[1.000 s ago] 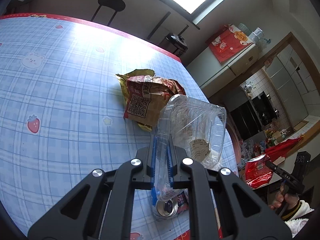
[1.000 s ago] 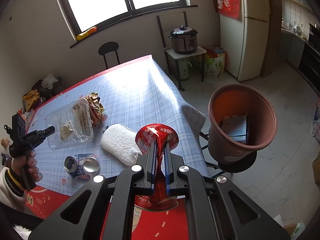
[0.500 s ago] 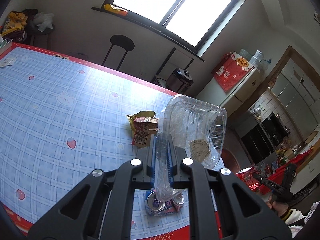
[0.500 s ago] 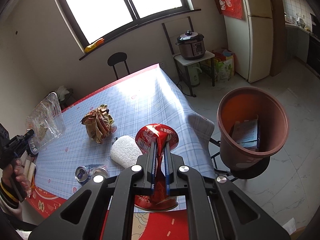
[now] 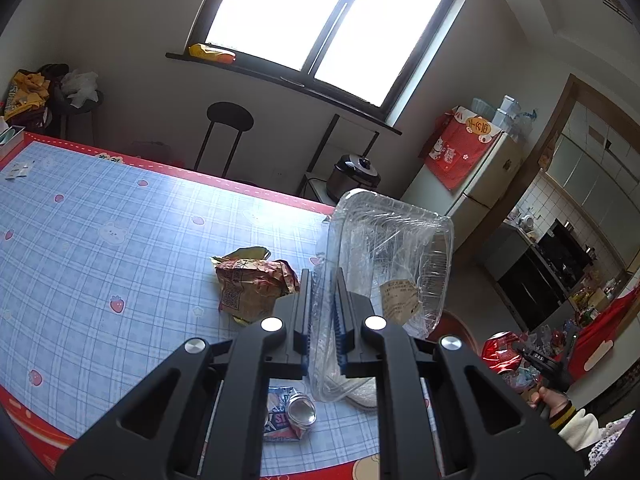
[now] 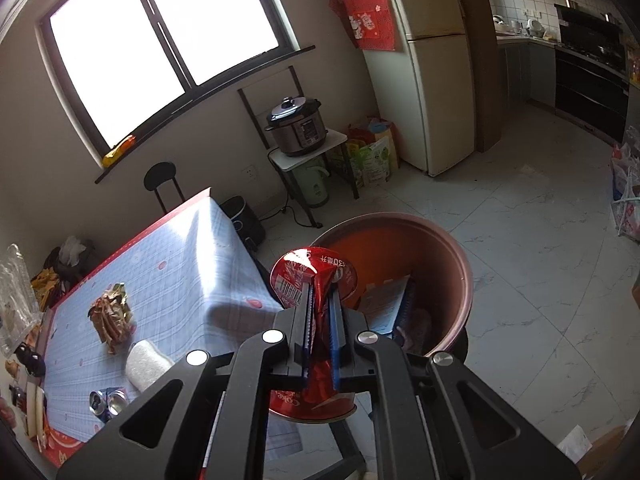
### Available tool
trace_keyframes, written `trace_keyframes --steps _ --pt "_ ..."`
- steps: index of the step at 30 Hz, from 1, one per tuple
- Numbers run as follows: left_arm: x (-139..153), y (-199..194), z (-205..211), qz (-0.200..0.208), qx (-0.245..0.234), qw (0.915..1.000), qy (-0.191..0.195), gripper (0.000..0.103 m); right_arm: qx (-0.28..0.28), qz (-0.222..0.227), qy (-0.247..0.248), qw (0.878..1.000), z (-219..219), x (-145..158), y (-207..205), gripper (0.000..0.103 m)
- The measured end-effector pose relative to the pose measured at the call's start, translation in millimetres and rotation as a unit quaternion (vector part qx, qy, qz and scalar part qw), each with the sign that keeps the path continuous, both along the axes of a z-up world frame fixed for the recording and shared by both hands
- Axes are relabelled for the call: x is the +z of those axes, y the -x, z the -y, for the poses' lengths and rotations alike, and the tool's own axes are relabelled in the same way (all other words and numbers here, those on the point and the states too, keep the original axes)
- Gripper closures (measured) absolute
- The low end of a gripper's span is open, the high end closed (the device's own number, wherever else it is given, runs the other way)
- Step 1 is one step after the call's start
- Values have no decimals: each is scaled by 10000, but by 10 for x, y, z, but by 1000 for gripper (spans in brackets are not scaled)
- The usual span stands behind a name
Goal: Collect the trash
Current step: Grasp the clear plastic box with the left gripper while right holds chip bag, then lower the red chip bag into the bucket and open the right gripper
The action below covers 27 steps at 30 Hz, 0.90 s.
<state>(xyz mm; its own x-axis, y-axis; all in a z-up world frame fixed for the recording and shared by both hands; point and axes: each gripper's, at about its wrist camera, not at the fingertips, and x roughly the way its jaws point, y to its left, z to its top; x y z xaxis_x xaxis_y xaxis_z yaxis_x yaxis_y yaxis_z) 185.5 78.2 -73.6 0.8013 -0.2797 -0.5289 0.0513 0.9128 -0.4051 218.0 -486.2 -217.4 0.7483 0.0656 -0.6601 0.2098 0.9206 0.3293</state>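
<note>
My left gripper (image 5: pixel 322 280) is shut on the rim of a clear plastic food container (image 5: pixel 394 264) and holds it above the table. A scrap of paper lies inside the container. My right gripper (image 6: pixel 321 294) is shut on a crushed red cola can (image 6: pixel 316 276), held at the near rim of a brown trash bin (image 6: pixel 452 256) with a blue box inside. On the blue checked tablecloth (image 5: pixel 120 240) lie a crumpled snack wrapper (image 5: pixel 252 284), two flattened cans (image 5: pixel 294 412) and a white sponge (image 6: pixel 146 362). The right gripper with its red can (image 5: pixel 500 354) shows at the lower right of the left wrist view.
A black stool (image 5: pixel 228 136) stands behind the table under the window. A pressure cooker (image 6: pixel 298 126) sits on a small stand beside the fridge (image 6: pixel 432 92). The tiled floor (image 6: pixel 540 240) to the right of the bin is open. The table's red edge (image 5: pixel 24 404) runs along the near side.
The left gripper has risen with the container, so the table looks farther below. The right gripper has swung with the can from over the table to the bin's rim.
</note>
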Motion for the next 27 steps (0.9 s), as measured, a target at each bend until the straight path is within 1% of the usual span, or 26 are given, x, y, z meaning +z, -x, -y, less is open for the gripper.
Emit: trace_keyframes --steps 4,7,13,16,18,19,21,25,27 --pt "-19 56 244 -93 80 9999 -65 90 -196 -193 122 9995 395 -150 -230 95" --pt "-39 94 391 -183 111 9997 -130 90 -265 -360 221 9988 563 -261 -384 95" --pt "-74 175 555 -304 174 9991 -226 90 -397 -579 362 9969 709 -424 -639 95" --pt "-74 185 595 -307 175 9991 -241 90 -441 -589 371 9966 744 -439 -719 94" --pt "-66 162 620 -294 160 9992 -238 90 -472 -596 411 9963 746 -430 -750 91" --pt "-63 147 634 -283 145 9992 -236 90 -473 -570 397 9965 746 -419 -753 88" --pt "-67 94 652 -256 73 9994 -235 90 -501 -492 383 9968 760 -368 -745 75" --pt "-82 4 777 -217 -153 9994 -227 90 -565 -322 383 9971 811 -227 -659 58" --pt "-99 -62 849 -196 -279 9992 -220 90 -597 -240 388 9972 825 -150 -558 37"
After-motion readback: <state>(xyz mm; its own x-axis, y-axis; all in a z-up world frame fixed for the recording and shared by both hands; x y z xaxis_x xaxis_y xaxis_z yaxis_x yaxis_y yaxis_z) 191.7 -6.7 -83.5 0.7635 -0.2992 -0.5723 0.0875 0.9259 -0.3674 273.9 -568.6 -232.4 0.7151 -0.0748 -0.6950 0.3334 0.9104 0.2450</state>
